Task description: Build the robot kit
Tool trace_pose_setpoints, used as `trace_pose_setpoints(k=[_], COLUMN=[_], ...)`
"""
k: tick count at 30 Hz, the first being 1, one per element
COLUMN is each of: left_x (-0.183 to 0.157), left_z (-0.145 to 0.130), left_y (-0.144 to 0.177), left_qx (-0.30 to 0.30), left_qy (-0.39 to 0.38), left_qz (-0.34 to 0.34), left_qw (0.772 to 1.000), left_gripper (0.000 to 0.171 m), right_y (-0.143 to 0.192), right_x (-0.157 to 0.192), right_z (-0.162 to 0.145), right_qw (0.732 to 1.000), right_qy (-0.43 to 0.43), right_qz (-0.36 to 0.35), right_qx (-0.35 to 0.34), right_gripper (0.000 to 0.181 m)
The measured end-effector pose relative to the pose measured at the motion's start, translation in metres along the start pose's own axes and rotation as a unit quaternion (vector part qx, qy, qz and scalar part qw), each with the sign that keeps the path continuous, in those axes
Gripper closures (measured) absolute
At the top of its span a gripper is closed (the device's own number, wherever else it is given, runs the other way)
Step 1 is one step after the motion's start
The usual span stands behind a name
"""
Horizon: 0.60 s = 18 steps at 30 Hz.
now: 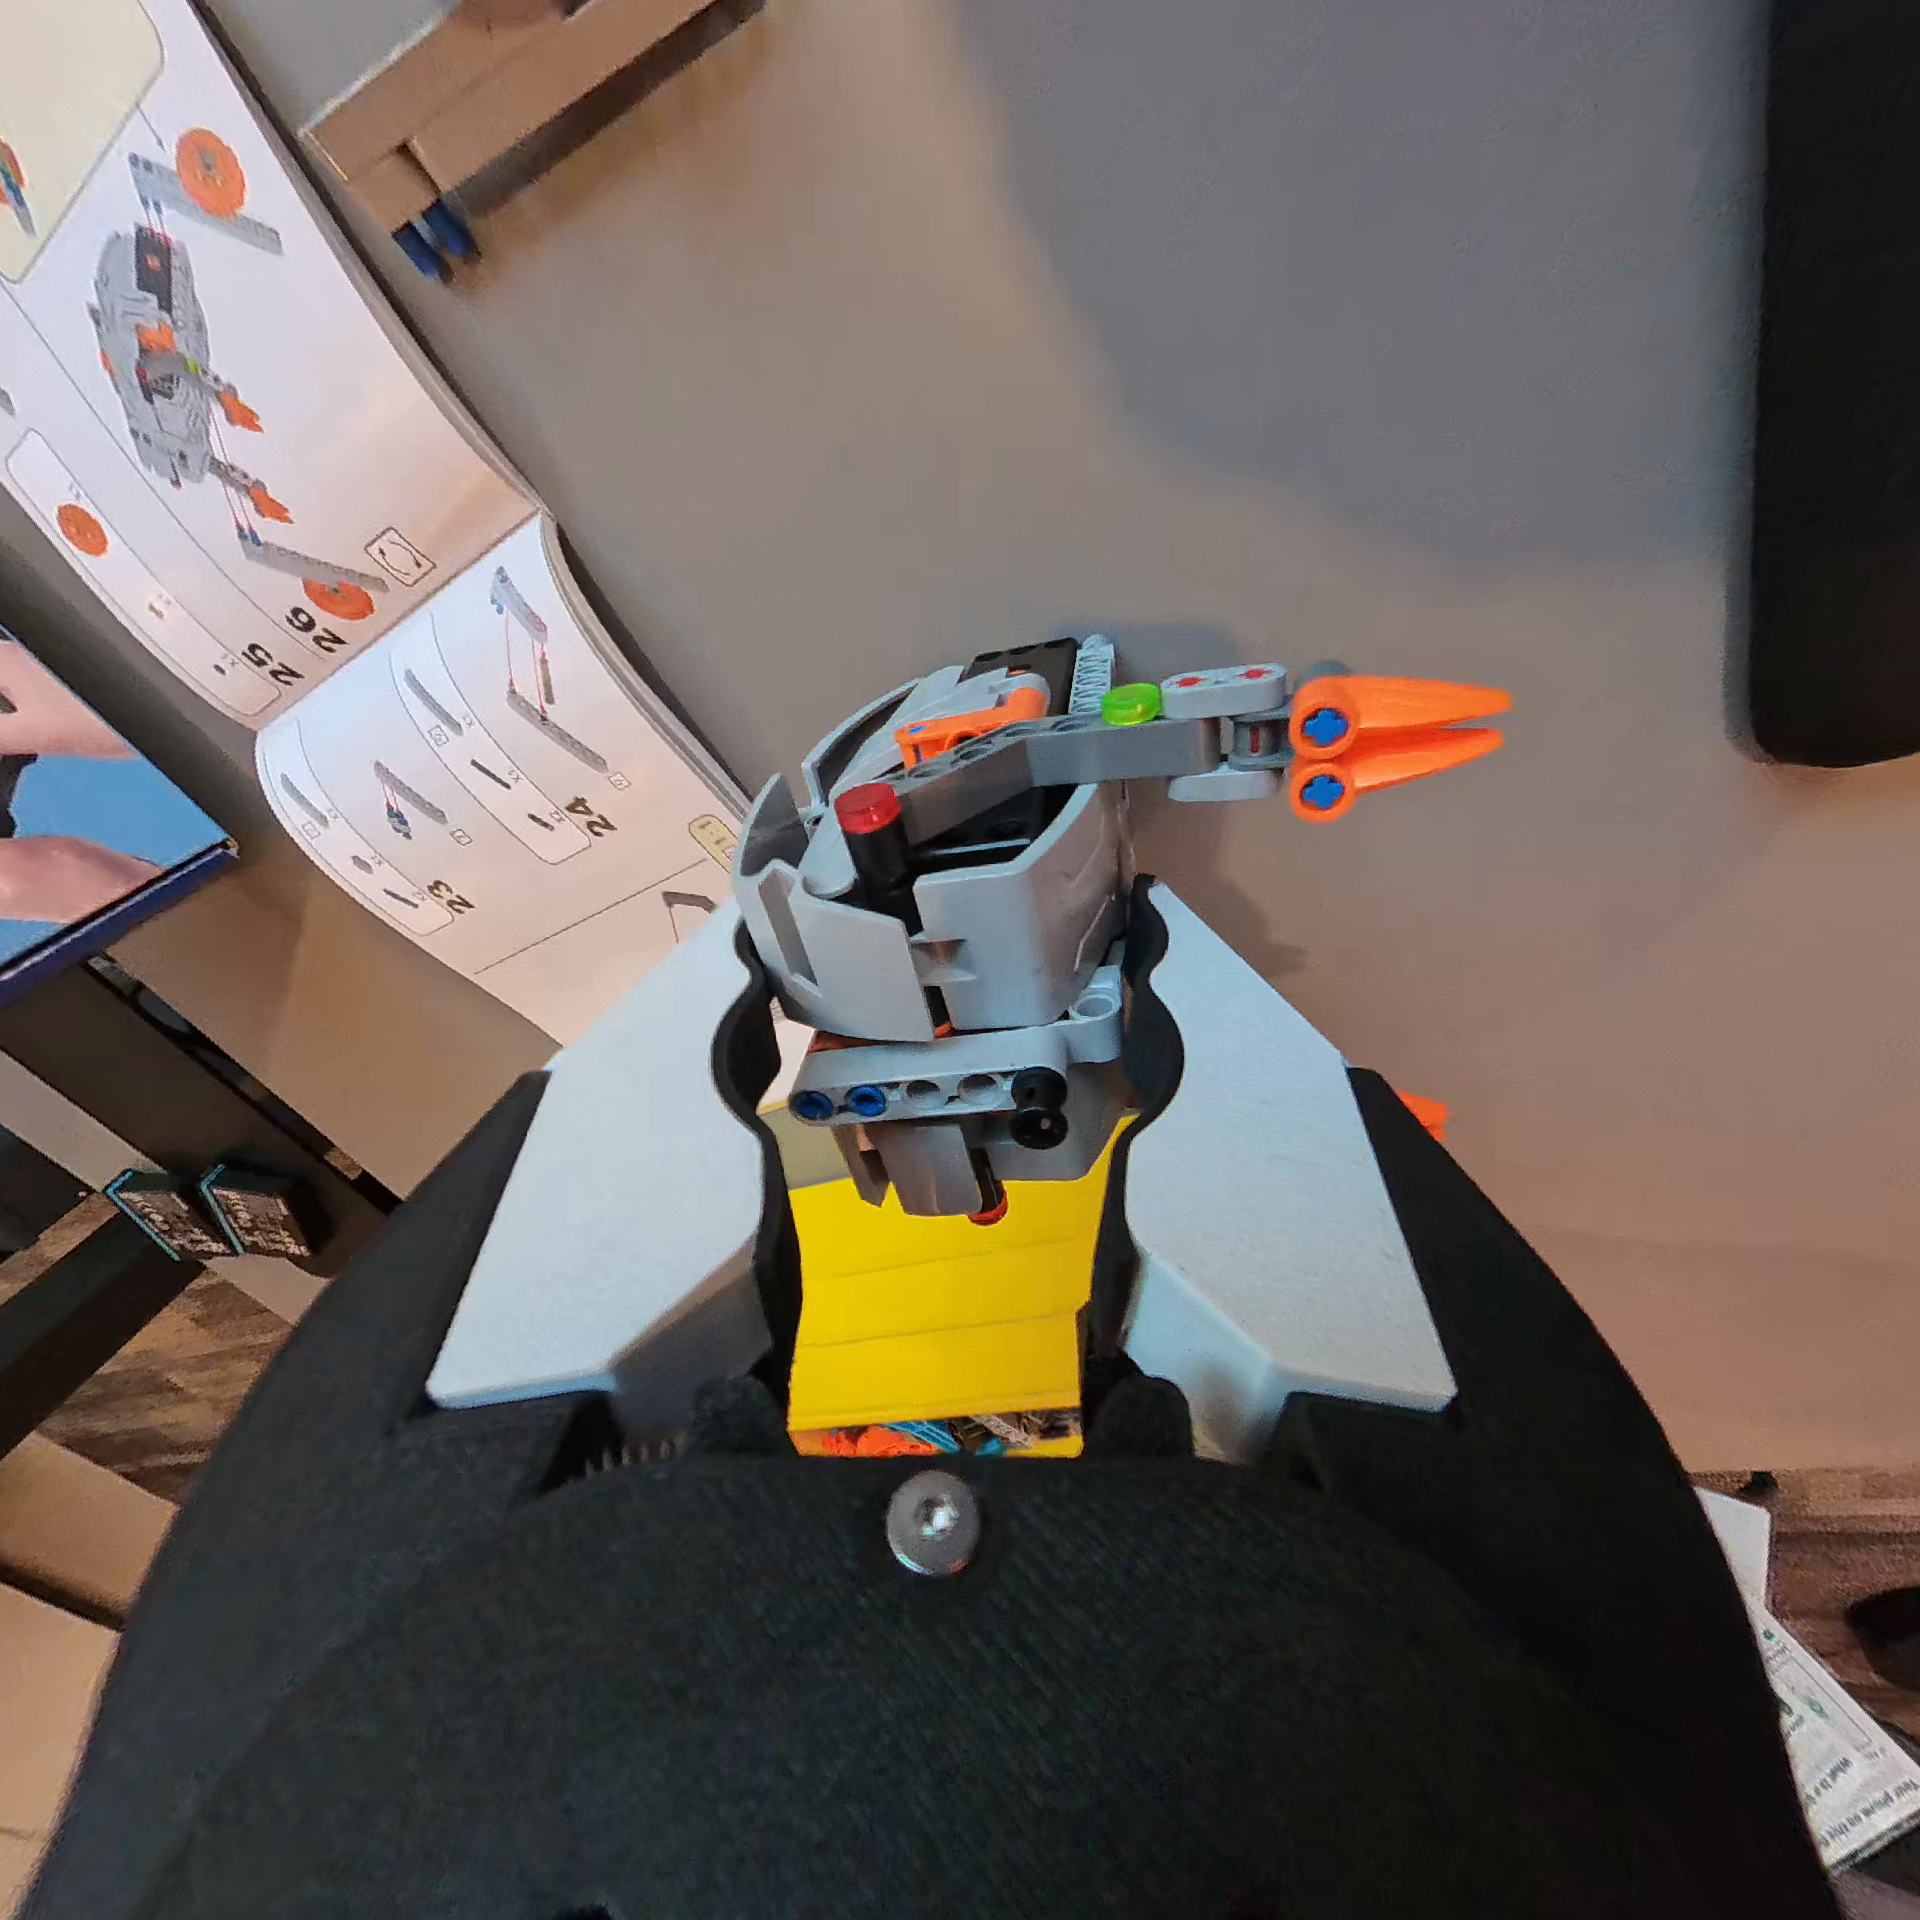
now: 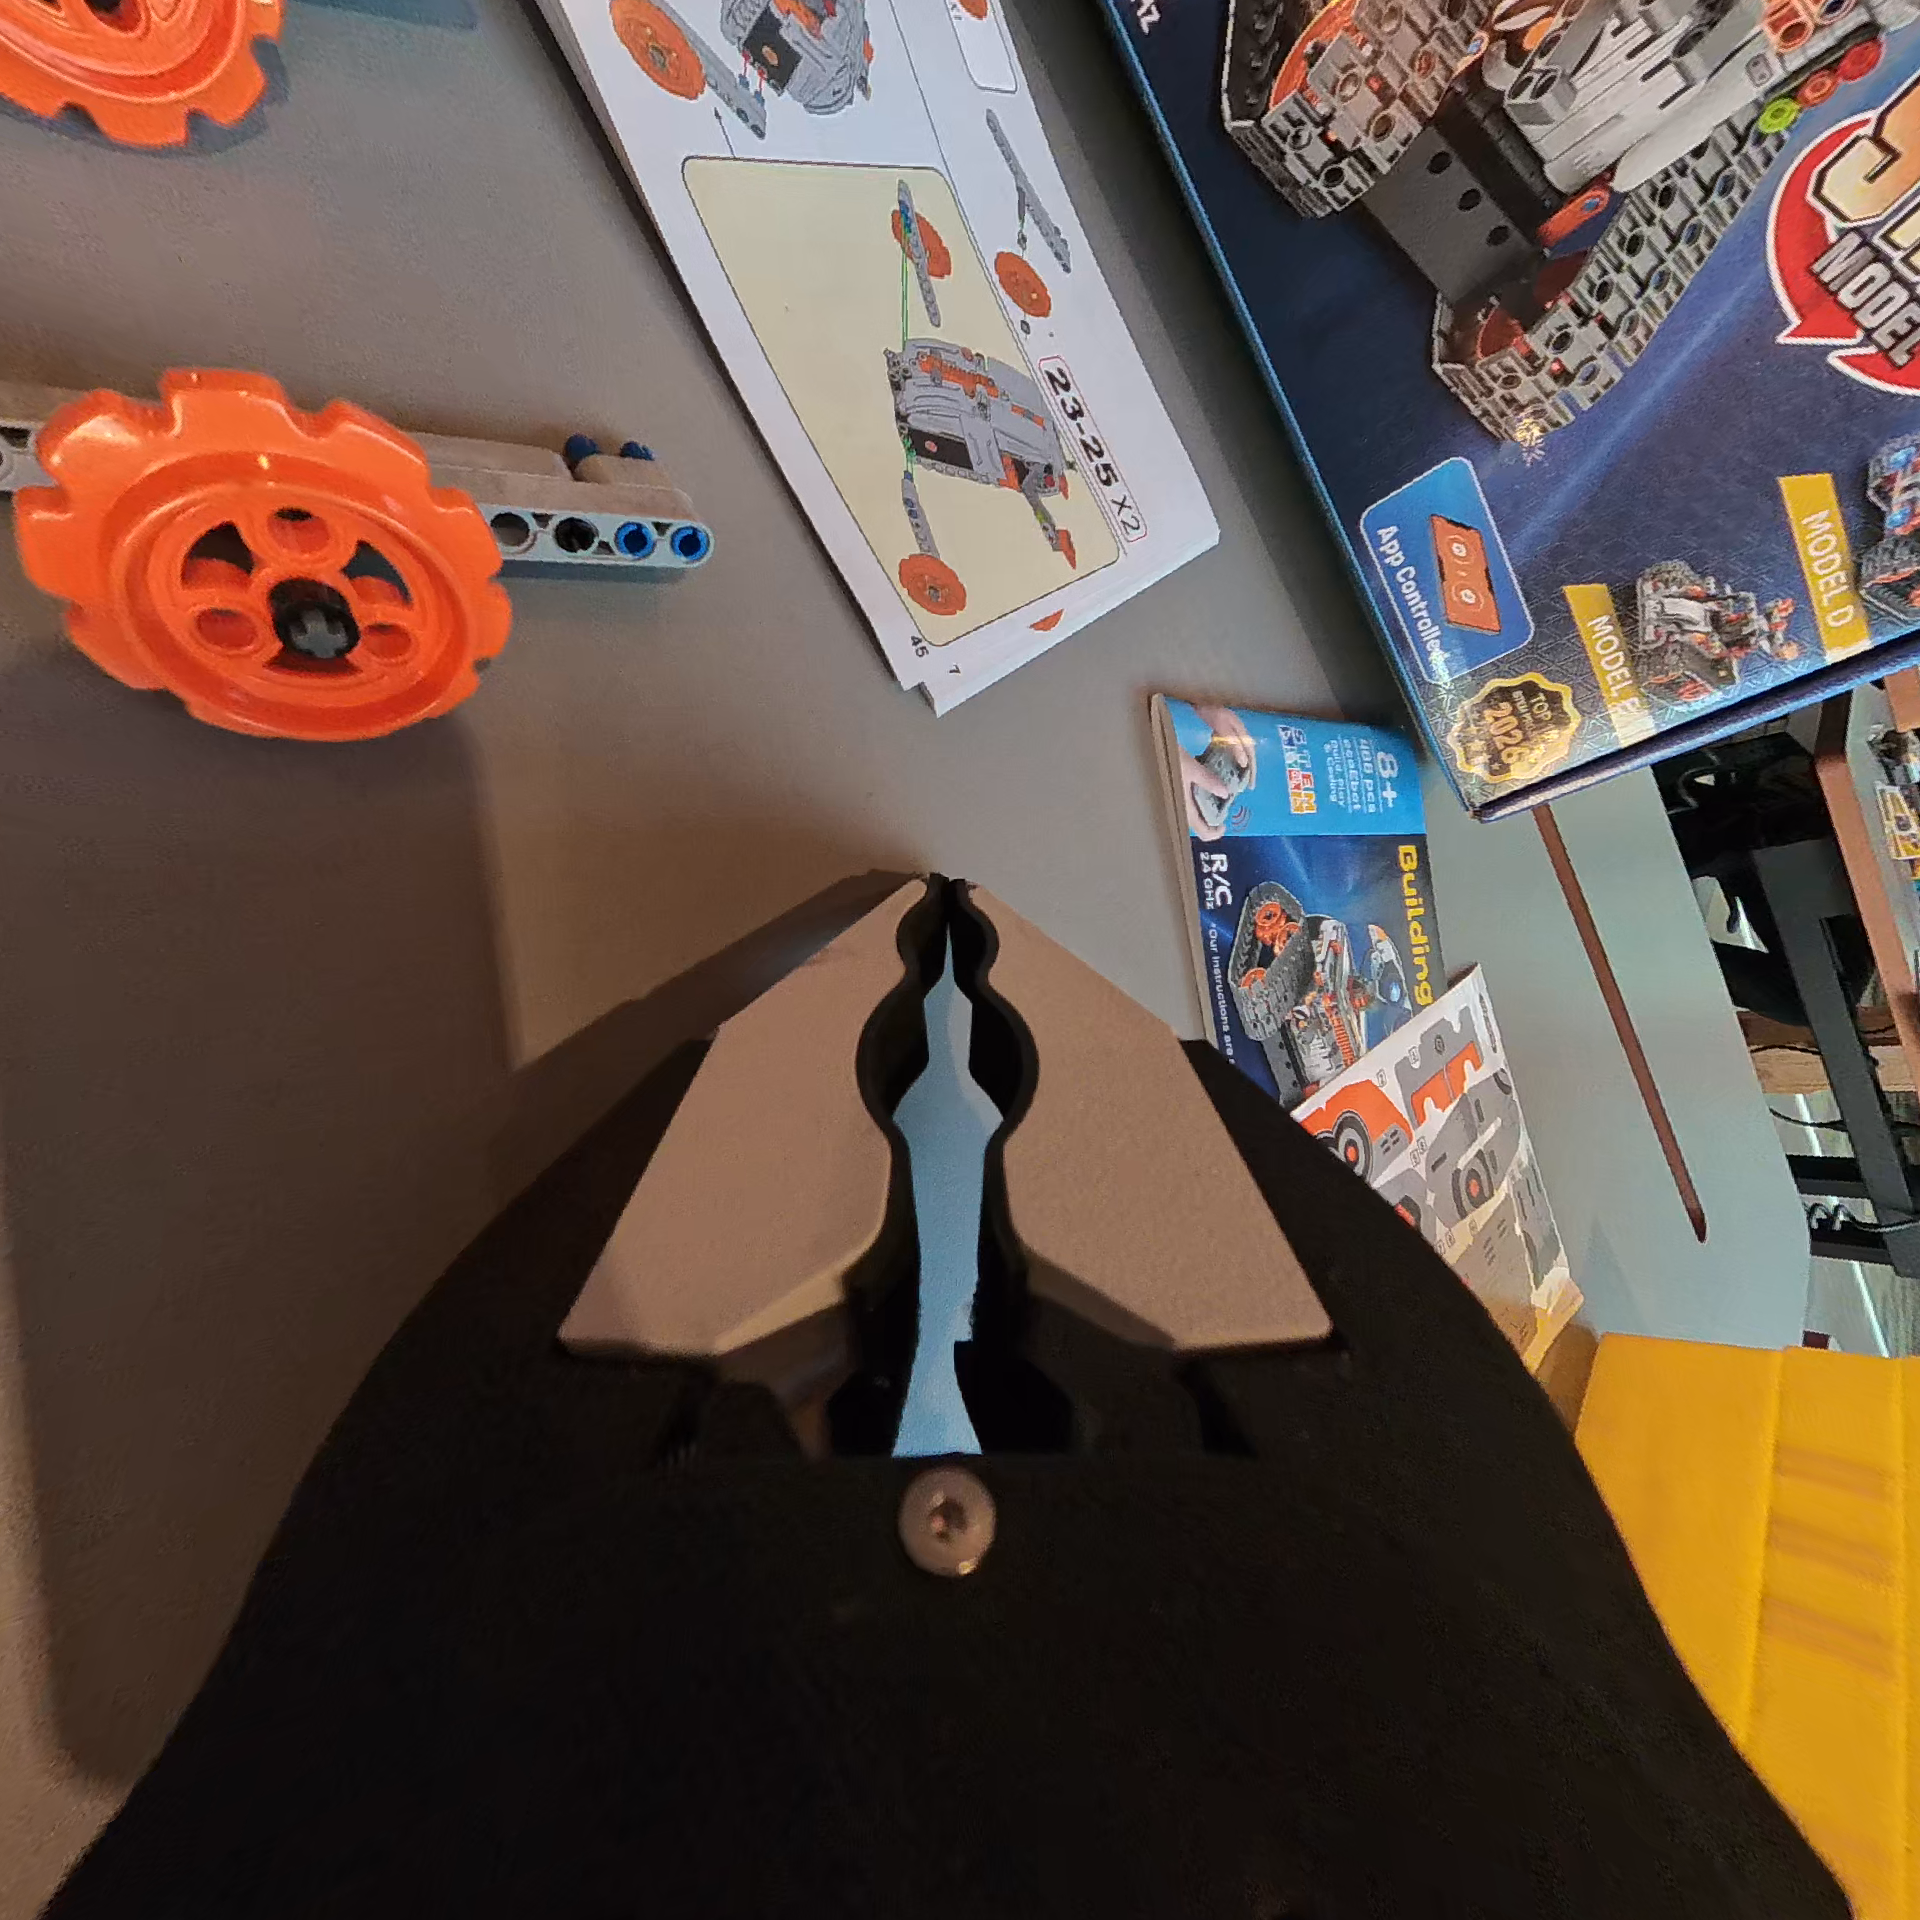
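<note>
Left gripper [image 1: 940,997]: clamped on a grey brick-built body [image 1: 935,904], its pale fingers [image 1: 644,1143] pressing the lower beam section from both sides. The grip at the base leaves the upper shell and the jointed arm free; the arm runs toward 2 o'clock and ends in two orange claws [image 1: 1392,732]. A red-capped black pin [image 1: 873,831] and a green round stud [image 1: 1130,703] sit on top of the body. A yellow bin [image 1: 935,1309] shows between the fingers, below the model, with loose small parts at its bottom.

Around it, left wrist view: an open instruction booklet [image 1: 312,520] at 10 o'clock, lying flat on the grey surface [image 1: 1143,364]; a blue box corner [image 1: 94,831] at 9 o'clock; a dark object [image 1: 1839,364] at 2 o'clock, kind unclear. Nothing stands near the claws.

Right gripper [image 2: 945,883]: fingertips pressed together, nothing visible between them; it hangs above the surface with no contact that can be seen.

Around it, right wrist view: an orange toothed wheel [image 2: 260,551] mounted on a grey holed beam [image 2: 592,535] with blue pins, at 10 o'clock, well apart; a second orange wheel [image 2: 125,52] at 11 o'clock, cut by the frame edge. The booklet lies at 12 o'clock, the printed kit box [image 2: 1558,364] at 1 o'clock, a small leaflet [image 2: 1309,883] just beside the gripper at 2 o'clock, and the bin's yellow rim at 4 o'clock.
</note>
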State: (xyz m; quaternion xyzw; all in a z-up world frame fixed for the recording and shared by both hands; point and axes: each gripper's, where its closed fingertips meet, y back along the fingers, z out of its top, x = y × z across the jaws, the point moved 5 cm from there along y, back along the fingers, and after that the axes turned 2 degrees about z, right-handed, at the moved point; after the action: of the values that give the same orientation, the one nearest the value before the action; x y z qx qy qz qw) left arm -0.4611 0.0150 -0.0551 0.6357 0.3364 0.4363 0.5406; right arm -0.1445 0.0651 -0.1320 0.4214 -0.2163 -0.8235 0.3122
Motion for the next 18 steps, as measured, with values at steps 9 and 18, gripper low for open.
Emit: trace_pose_setpoints(k=[9, 18], left_x=[0.005, 0.006], left_z=[-0.002, -0.012], left_y=[0.004, 0.011], left_qx=[-0.031, 0.023], left_qy=[0.065, 0.057], left_qz=[0.017, 0.03], left_qw=[0.997, 0.998], left_gripper=[0.105, 0.104], right_y=[0.0, 0.0], right_x=[0.0, 0.0], right_z=[0.0, 0.0], right_qw=[1.0, 1.0], right_qy=[-0.003, -0.001], right_qz=[0.001, -0.001], right_qx=[0.0, 0.001], right_gripper=[0.181, 0.181])
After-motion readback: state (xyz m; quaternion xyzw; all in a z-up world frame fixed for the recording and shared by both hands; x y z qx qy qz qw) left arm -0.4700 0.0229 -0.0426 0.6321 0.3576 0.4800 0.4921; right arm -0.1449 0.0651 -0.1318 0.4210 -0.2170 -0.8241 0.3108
